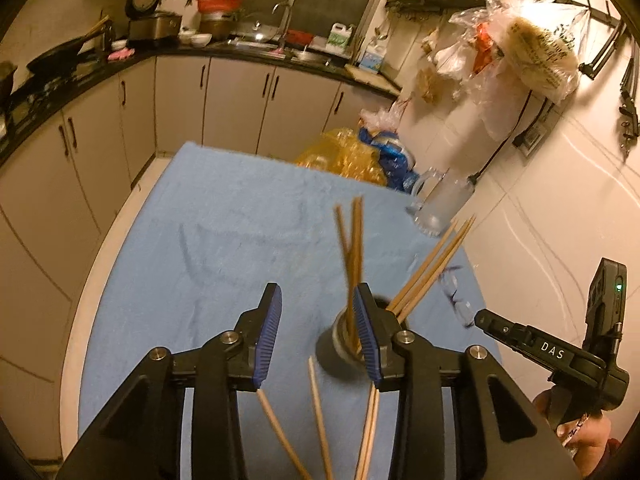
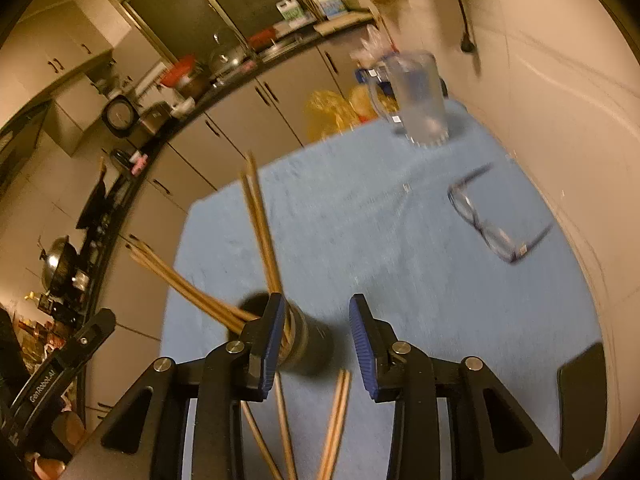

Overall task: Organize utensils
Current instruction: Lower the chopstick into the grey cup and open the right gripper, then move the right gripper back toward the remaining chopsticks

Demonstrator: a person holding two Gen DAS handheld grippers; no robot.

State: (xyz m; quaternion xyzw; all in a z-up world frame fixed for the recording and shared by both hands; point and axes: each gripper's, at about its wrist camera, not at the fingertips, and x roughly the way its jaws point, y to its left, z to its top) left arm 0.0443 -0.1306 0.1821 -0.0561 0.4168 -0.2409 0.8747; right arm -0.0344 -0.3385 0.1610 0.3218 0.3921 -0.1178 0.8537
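Observation:
A dark round holder (image 1: 334,344) stands on the blue towel (image 1: 200,240) with several wooden chopsticks (image 1: 432,264) leaning out of it; one bunch (image 1: 352,248) is blurred. My left gripper (image 1: 316,292) is open just above it, with its right finger in front of the holder's rim and nothing pressed between the pads. In the right wrist view the holder (image 2: 308,340) sits behind the left finger of my open right gripper (image 2: 317,304), and chopsticks (image 2: 260,220) fan out to the left. Loose chopsticks (image 1: 318,408) (image 2: 336,420) lie on the towel under both grippers.
A pair of glasses (image 2: 492,220) lies on the towel to the right, and a clear glass mug (image 2: 416,96) stands at the far right corner. A flat dark object (image 2: 580,400) sits near the right edge. The white wall runs close along the right; kitchen cabinets stand beyond.

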